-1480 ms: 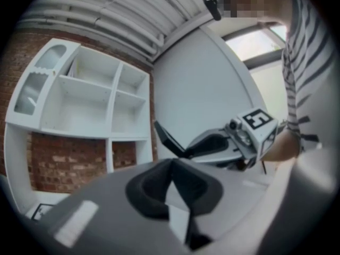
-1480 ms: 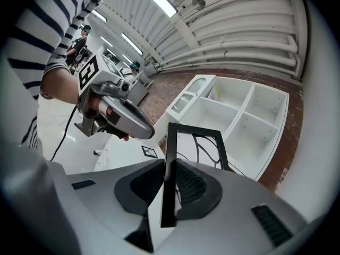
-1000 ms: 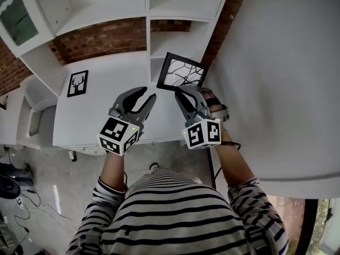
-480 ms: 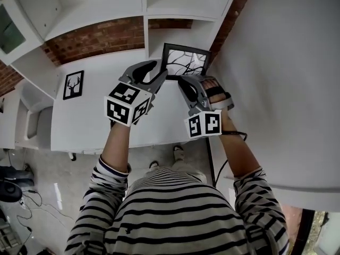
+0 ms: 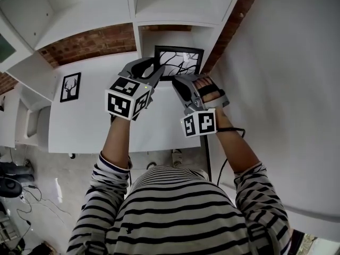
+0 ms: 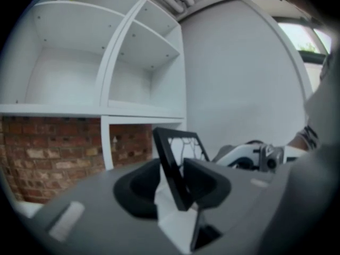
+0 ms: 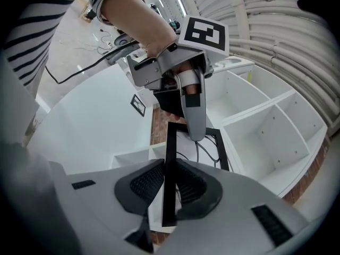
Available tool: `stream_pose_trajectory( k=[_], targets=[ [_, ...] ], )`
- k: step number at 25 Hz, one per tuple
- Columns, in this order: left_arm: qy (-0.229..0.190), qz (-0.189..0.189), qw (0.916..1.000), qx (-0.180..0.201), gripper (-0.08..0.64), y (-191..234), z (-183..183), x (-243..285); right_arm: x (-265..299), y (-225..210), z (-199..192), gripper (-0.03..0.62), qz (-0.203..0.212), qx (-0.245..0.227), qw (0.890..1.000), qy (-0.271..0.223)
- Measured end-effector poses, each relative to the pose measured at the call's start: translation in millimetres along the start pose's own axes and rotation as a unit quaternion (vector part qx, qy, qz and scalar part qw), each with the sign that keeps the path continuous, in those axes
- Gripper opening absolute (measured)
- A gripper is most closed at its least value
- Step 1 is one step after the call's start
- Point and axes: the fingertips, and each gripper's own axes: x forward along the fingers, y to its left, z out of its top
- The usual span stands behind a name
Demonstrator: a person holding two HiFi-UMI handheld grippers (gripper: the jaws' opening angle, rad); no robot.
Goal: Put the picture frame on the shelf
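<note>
A black picture frame [image 5: 179,61] with a line drawing is held upright above the back right of the white table [image 5: 79,126], just below the white shelf unit [image 5: 159,4]. My right gripper [image 5: 187,82] is shut on its near edge, and its pads press both faces of the frame [image 7: 171,142]. My left gripper [image 5: 151,70] is at the frame's left side with its jaws wide. In the left gripper view, the frame's edge [image 6: 171,163] stands between the pads, and a gap shows on one side.
A second small frame with a deer picture [image 5: 70,86] lies flat on the table's left part. A brick wall [image 5: 90,41] shows behind the table under the shelves. A white wall [image 5: 287,89] stands close on the right.
Both grippers and the frame have risen toward the shelf. My left gripper has swung over from the table to the frame's left edge, with its jaws now around it.
</note>
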Motion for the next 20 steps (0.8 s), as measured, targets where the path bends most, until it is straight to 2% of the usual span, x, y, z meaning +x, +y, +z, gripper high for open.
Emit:
stream_pose_trajectory(
  k=[10,20],
  targets=[
    [0.044,0.033,0.9984,0.014,0.117,20,-8,31,36,7,-15,0.064,0.008,0.090,0.996,-0.016],
    [0.038,0.029,0.9988,0.005,0.084,32,-6,43,59,12,-19,0.067,0.018,0.097,0.995,-0.033]
  ],
)
